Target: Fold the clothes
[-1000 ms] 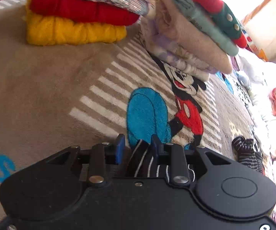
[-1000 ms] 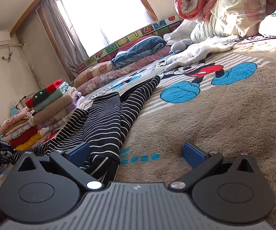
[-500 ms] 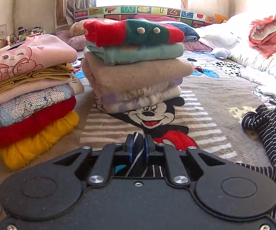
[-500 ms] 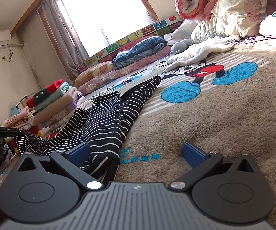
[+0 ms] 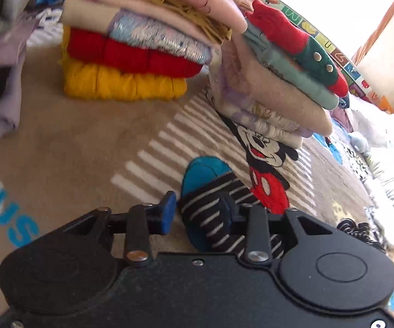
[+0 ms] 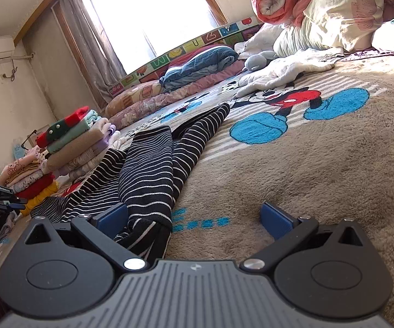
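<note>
A black-and-white striped garment [image 6: 147, 169] lies stretched across the beige cartoon blanket [image 6: 320, 169]. Its near hem sits against the left pad of my right gripper [image 6: 194, 218], which is open wide and low on the blanket, clamping nothing. In the left wrist view, a folded end of the striped garment [image 5: 210, 205] lies between the fingers of my left gripper [image 5: 197, 213] and drapes over the right one. The jaws stand open, with a gap beside the left blue pad [image 5: 167, 213]. The left gripper [image 6: 5, 202] also shows at the far left of the right wrist view.
Two stacks of folded clothes stand ahead of the left gripper: one with a yellow and red base [image 5: 126, 82] and one topped by a red-green knit [image 5: 292, 41]. Lilac clothes [image 5: 3, 104] lie at the left. Pillows and rolled quilts [image 6: 320, 13] line the far side.
My left gripper, shut on the striped cloth half a second ago, has opened and tipped down toward the blanket. The lifted end of the garment has dropped. The right gripper has not moved.
</note>
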A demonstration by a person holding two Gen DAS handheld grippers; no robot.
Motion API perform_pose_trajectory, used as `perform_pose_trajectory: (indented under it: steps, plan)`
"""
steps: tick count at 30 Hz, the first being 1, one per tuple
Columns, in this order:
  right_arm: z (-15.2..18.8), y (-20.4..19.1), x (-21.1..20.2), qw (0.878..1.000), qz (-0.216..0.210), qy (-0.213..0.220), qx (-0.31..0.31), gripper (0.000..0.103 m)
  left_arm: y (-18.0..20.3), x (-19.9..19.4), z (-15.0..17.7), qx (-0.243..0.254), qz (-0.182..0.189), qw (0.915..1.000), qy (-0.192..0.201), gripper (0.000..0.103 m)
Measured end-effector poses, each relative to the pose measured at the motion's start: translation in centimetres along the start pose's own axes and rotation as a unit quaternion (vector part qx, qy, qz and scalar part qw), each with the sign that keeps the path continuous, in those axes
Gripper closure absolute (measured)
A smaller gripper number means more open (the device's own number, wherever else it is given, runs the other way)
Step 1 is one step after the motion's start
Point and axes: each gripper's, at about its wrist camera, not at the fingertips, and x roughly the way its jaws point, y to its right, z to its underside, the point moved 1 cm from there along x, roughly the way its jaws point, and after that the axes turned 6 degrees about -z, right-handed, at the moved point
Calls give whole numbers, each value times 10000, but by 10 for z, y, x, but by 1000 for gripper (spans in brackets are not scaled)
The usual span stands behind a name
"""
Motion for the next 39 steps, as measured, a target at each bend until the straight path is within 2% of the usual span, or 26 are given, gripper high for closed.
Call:
perform_pose_trajectory:
  steps: [2,4,7,9,11,17,20,23,26,28,29,31,37,39]
  plan:
    - [-5,-8,-10,9998,118,155,-47,3,-4,1,11,-219,200,9995,-144,61]
    - [-11,-20,-23,9989,221,375,-173,3,-4,1,18,-306,203,9991,-199,61]
    - [-20,-57,-30,9955,144,385,-857,4,6,-5,21,-210,45,9998,35,61]
    - [-18,-84,-22,9913,-85,168,-1302,5,19,-8,22,-258,371,9990,40,61]
    - [-15,-106,-15,9861,-263,-29,-1640,5,46,-9,25,-7,674,9977,2,61]
    - [-1,-120,1,9834,-345,-439,-1729,7,139,-7,44,798,1316,9878,-252,61]
    - [-6,-113,1,9853,-110,-454,-1646,8,174,-6,65,902,1751,9797,-381,61]
    - [-21,-95,2,9911,30,-374,-1280,8,202,-3,100,879,2203,9693,-641,59]
    - [-39,-75,8,9952,71,-355,-914,14,212,-10,143,1001,1866,9770,-237,59]
    - [-54,-70,25,9956,-33,-502,-791,24,218,-15,171,1050,1643,9808,13,58]
    - [-63,-68,37,9953,-105,-636,-726,26,212,-13,182,858,1567,9839,0,51]
    - [-81,-66,62,9937,-223,-892,-640,27,206,-10,199,639,1416,9879,-37,43]
    - [-127,-71,149,9852,-328,-1530,-700,27,220,-5,206,1293,1576,9790,34,43]
    - [-138,-68,178,9828,-312,-1720,-599,27,214,1,208,1126,1814,9766,-243,43]
